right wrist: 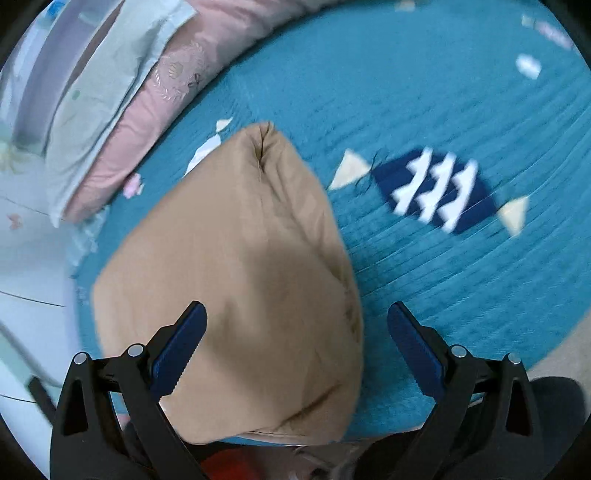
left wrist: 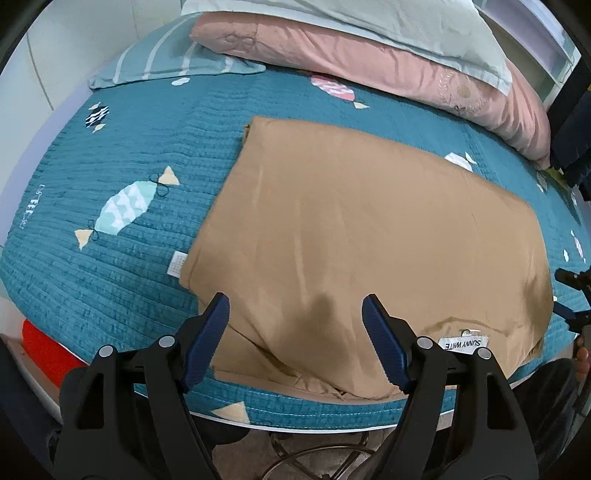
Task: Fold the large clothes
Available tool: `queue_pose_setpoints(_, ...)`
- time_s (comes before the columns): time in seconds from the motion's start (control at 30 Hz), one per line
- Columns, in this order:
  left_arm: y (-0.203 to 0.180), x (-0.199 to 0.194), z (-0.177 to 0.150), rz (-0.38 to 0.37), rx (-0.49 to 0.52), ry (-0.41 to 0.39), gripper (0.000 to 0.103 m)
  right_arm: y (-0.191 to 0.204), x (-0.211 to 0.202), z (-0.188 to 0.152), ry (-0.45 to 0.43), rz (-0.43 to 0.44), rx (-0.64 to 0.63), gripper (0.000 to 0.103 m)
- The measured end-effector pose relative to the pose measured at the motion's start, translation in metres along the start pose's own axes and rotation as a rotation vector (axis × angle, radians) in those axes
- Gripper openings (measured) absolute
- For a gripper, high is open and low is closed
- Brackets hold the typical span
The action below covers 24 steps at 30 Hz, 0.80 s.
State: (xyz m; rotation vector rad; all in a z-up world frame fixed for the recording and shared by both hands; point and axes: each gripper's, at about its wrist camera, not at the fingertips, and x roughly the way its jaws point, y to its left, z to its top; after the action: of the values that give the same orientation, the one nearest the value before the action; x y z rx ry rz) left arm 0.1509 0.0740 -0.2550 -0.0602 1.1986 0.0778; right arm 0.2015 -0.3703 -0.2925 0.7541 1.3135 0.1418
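A tan garment (left wrist: 362, 229) lies folded into a flat rectangle on the teal quilted bed (left wrist: 122, 155). A white neck label (left wrist: 464, 343) shows at its near edge. My left gripper (left wrist: 295, 314) is open and empty, hovering just above the garment's near edge. In the right wrist view the same tan garment (right wrist: 240, 280) lies below my right gripper (right wrist: 297, 321), which is open and empty over the garment's near right edge. That view is motion-blurred. The other gripper's tip (left wrist: 572, 295) shows at the right edge of the left wrist view.
A pink pillow (left wrist: 388, 66) and a pale green pillow (left wrist: 351, 18) lie at the head of the bed, with a striped teal pillow (left wrist: 166, 62) beside them. A red object (left wrist: 48, 350) sits below the bed's near left edge. Cables lie on the floor (left wrist: 314, 458).
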Motion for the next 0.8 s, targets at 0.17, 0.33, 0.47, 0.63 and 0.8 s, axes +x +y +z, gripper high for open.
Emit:
queue_pose_setpoints(0.17, -0.006, 0.003, 0.0, -0.006, 0.012, 0.009, 0.078, -0.014, 0.016, 0.001, 0.04, 0.068, 0.051, 0.095)
queue_pose_setpoints(0.33, -0.01, 0.008, 0.003, -0.022, 0.006, 0.03, 0.078, -0.024, 0.021, -0.005, 0.03, 0.157, 0.081, 0.093)
queue_pose_setpoints(0.47, -0.015, 0.01, 0.005, -0.027, 0.011, 0.033, 0.08, -0.027, 0.019, -0.014, 0.072, 0.384, 0.161, 0.062)
queue_pose_setpoints(0.63, -0.024, 0.012, 0.009, -0.045, 0.015, 0.035, 0.081, -0.028, 0.03, -0.016, 0.111, 0.349, 0.176, 0.045)
queue_pose_setpoints(0.8, -0.039, 0.01, 0.023, -0.059, 0.034, 0.03, 0.081, -0.027, 0.033, -0.012, 0.092, 0.327, 0.187, 0.037)
